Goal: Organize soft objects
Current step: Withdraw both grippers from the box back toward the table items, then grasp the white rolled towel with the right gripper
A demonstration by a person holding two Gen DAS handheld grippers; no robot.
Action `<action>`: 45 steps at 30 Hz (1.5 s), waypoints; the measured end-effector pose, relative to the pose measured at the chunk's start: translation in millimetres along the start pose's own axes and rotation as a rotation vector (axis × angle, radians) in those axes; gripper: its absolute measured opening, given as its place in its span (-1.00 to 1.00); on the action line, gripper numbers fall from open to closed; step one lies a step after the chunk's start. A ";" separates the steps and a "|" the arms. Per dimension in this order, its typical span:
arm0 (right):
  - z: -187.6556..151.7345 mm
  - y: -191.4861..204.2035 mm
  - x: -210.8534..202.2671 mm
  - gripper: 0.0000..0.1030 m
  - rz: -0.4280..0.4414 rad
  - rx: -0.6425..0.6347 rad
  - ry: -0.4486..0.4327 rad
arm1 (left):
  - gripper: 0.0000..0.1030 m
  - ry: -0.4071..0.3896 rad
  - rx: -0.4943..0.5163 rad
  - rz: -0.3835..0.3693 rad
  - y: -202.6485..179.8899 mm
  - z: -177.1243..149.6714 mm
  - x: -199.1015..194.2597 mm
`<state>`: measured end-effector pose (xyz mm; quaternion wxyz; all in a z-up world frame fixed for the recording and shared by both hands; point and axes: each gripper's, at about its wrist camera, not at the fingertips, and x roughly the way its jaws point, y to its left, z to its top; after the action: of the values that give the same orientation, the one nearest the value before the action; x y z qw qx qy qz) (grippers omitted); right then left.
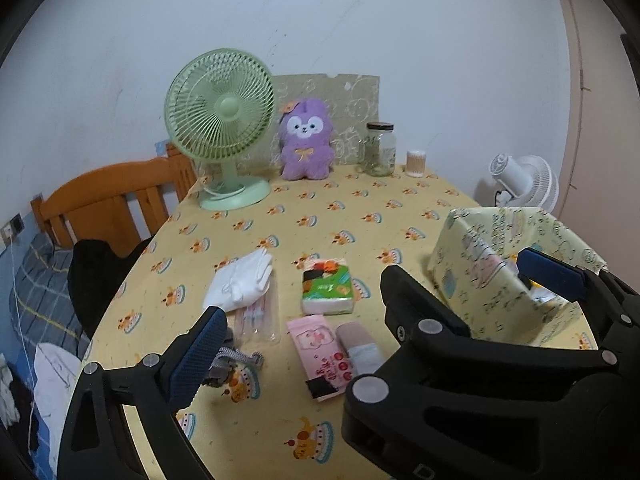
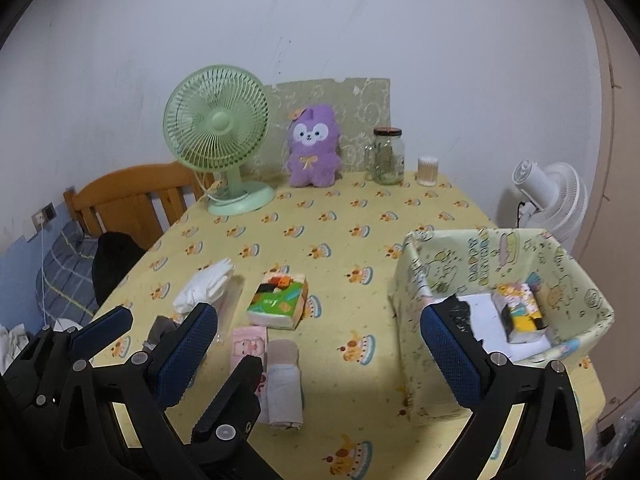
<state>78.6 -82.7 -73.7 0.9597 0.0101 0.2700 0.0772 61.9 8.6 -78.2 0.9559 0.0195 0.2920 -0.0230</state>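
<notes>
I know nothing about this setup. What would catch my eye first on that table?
Probably the purple plush toy sitting upright at the far edge of the yellow tablecloth, right beside a pale green desk fan. Nearer, on the right, an open box wrapped in cartoon paper already holds a small packet, while a green tissue pack and white gloves lie loose mid-table.

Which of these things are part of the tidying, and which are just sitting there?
Part of the job: white gloves, green tissue pack, pink packet, rolled cloth, patterned box.

Just there: green fan, purple plush, glass jar.
</notes>
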 end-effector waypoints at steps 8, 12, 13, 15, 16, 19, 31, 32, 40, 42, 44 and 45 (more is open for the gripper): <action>-13.1 6.4 25.8 0.82 0.020 -0.015 0.070 | 0.93 0.054 -0.026 0.033 10.6 -15.5 18.6; -23.1 9.7 39.4 0.70 0.033 -0.019 0.113 | 0.92 0.100 -0.035 0.045 15.7 -25.5 31.4; -25.2 10.3 42.7 0.67 0.035 -0.024 0.124 | 0.92 0.106 -0.035 0.044 16.5 -27.6 33.3; -29.4 12.8 48.2 0.63 0.029 -0.037 0.142 | 0.92 0.126 -0.035 0.049 17.8 -33.0 38.3; -31.8 13.9 51.2 0.61 0.027 -0.043 0.151 | 0.92 0.133 -0.033 0.049 18.0 -34.7 39.8; -37.4 15.6 61.0 0.53 0.027 -0.048 0.187 | 0.92 0.157 -0.031 0.049 19.0 -41.3 45.6; -56.4 17.9 91.2 -0.12 0.055 -0.062 0.309 | 0.91 0.256 -0.058 0.038 24.7 -58.0 67.7; -56.4 18.4 90.7 -0.27 0.064 -0.062 0.307 | 0.91 0.256 -0.064 0.035 26.4 -57.6 67.4; -49.0 19.1 85.7 -0.61 0.061 -0.069 0.283 | 0.91 0.230 -0.063 0.049 27.8 -49.4 62.4; -43.6 20.7 81.1 -0.61 0.058 -0.071 0.263 | 0.91 0.217 -0.063 0.061 29.7 -45.8 59.1; -39.6 23.4 78.3 -0.61 0.062 -0.071 0.252 | 0.91 0.205 -0.059 0.097 32.8 -41.9 56.8; -37.9 24.7 77.8 -0.61 0.064 -0.072 0.247 | 0.91 0.202 -0.058 0.113 34.7 -40.5 56.7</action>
<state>120.9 -47.2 -144.8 0.9158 -0.0253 0.3829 0.1181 88.3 43.4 -142.6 0.9216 0.0105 0.3858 0.0413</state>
